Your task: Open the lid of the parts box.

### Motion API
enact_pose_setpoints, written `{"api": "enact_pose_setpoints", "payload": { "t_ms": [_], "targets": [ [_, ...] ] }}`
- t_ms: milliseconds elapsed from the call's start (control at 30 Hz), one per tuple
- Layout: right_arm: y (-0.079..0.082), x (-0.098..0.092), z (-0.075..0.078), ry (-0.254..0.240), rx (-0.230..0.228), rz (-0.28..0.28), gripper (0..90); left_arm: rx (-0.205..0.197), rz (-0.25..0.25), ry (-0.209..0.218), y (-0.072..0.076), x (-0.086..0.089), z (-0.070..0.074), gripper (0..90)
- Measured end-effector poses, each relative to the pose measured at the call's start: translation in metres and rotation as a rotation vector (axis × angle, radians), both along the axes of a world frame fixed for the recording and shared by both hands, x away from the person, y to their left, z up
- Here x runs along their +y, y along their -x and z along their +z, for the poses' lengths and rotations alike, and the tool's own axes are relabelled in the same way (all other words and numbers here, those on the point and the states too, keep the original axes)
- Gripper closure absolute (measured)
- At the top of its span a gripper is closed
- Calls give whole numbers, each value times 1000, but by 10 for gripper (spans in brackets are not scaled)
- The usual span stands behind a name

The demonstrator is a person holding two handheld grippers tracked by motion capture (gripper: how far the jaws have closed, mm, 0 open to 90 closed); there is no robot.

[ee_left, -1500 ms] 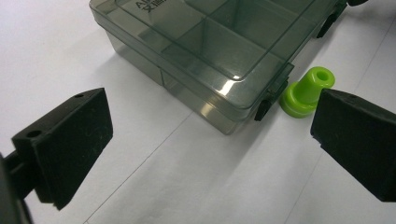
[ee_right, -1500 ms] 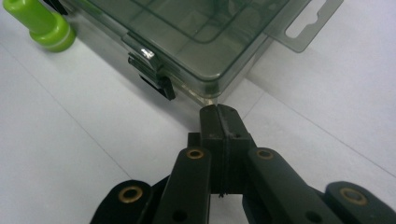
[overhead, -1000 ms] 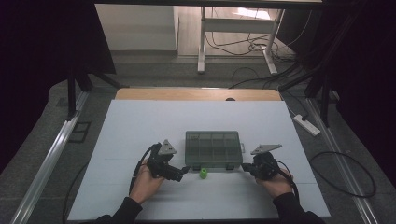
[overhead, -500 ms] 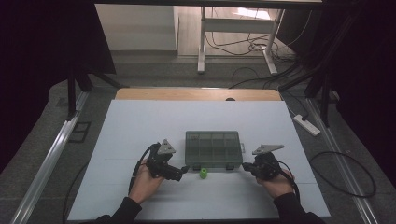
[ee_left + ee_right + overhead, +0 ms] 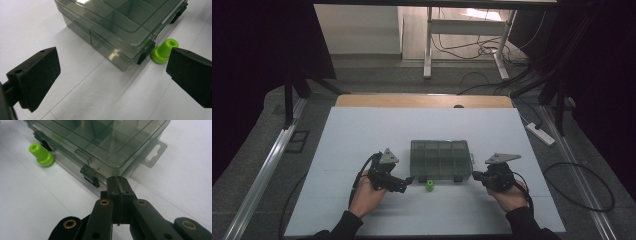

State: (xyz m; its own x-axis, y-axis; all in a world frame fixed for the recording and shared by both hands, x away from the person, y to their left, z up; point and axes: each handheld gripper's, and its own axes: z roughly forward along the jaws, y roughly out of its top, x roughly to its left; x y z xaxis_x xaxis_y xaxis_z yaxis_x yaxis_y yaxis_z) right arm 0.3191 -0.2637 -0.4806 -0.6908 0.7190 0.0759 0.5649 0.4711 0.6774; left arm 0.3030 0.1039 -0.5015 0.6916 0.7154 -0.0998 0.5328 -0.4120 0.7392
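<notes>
just beside right fingers (image 5: 119, 185): closed organizer box (image 5: 105, 142).

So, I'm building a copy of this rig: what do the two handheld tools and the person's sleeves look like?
Both the left tool and the right tool are black with flat rectangular pads, each topped by a grey three-cornered plate and trailing a black cable. Brass-coloured rivets dot the linkage. Sleeves are dark.

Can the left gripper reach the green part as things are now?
Probably yes. The left gripper is open, and the green part stands free on the table beside the box, just ahead of one jaw.
</notes>
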Motion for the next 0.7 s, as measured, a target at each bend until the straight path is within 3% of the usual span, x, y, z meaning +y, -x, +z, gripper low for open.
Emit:
{"api": "enact_pose_setpoints", "payload": {
  "t_ms": [300, 433, 700],
  "targets": [
    [-2, 1, 7, -61, -10, -15, 896, 8, 7, 13, -1, 1, 1, 0],
    [-4, 2, 11, -74, -22, -19, 896, 8, 30, 12, -1, 0, 3, 0],
    [-9, 5, 17, -83, -54, -24, 896, 11, 10, 45, 0, 3, 6, 0]
  ]
}}
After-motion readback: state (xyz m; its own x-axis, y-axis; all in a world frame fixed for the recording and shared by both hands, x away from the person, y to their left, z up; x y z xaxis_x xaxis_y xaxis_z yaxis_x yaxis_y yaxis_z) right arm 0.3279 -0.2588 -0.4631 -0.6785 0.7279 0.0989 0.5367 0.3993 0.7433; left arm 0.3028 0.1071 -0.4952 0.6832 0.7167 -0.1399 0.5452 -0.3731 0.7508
